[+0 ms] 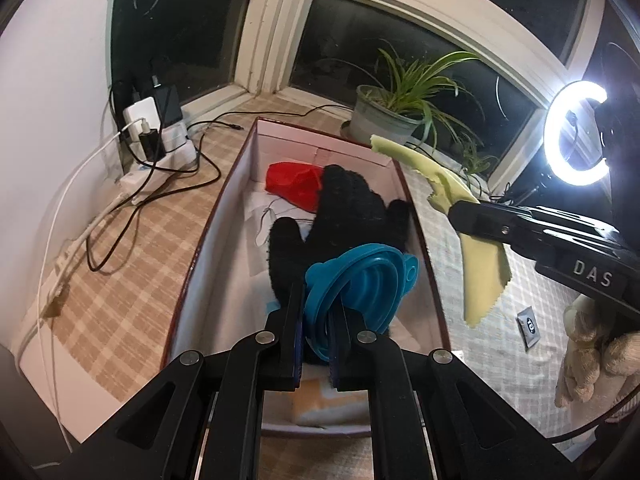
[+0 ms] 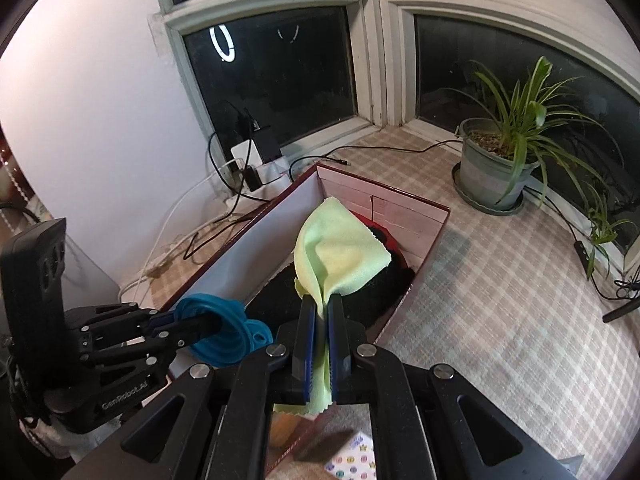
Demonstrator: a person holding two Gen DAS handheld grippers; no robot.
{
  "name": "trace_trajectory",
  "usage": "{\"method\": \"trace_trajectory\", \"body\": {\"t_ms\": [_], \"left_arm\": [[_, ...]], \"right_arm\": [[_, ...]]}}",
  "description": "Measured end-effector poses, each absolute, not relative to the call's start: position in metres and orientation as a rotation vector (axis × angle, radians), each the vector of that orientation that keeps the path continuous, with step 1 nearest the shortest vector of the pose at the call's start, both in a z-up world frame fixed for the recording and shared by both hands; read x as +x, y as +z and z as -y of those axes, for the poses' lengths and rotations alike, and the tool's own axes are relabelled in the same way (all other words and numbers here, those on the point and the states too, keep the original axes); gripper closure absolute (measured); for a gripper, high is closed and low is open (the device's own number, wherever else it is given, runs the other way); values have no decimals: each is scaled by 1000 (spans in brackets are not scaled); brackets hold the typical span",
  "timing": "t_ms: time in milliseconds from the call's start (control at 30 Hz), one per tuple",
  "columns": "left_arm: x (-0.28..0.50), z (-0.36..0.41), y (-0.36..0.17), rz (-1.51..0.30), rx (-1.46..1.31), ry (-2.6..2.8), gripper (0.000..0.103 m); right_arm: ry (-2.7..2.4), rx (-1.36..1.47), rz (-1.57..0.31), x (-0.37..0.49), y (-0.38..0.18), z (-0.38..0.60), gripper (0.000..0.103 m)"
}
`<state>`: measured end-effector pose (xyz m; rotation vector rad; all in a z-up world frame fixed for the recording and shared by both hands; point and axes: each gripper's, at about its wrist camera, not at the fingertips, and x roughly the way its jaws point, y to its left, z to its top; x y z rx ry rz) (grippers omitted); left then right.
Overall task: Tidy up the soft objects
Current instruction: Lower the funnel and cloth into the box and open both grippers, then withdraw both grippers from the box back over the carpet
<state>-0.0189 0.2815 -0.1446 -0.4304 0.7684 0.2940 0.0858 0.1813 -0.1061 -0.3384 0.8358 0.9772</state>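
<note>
The blue funnel (image 1: 360, 292) is clamped in the left tongs (image 1: 316, 344) above the box (image 1: 208, 240); the yellow-green cloth (image 2: 336, 256) is pinched in the right tongs (image 2: 322, 344), over the near right wall, the box's long axis running away.

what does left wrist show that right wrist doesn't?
Left wrist only: the lit ring light, a gloved hand behind the right claw, and the black glove unobstructed.
Right wrist only: a sticker sheet near the bottom edge.
Both: the box, the blue collapsible funnel in the left claw, the yellow-green cloth, and the potted plant.
</note>
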Motion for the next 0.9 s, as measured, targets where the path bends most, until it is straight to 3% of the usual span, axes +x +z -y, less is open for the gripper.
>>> {"method": "trace_trajectory", "body": {"t_ms": [333,400,467,533,900], "left_arm": [[-16,-294,-147,-771,-444,308,93],[-16,-295,-147,-768,-444,308,87],[-17,-295,-146,-764,-446,317,84],[-19,-296,-145,-759,-457,325,77],[-29,-291,-139,-732,-483,352,75]], "right_arm": [[967,-368,-865,102,-119,-206,96],[966,-370,-860,102,-119,-208,87],[965,-378,-848,100,-118,-209,71],[962,-381,-833,99,-116,-209,64],[945,-367,-821,95,-109,-193,52]]}}
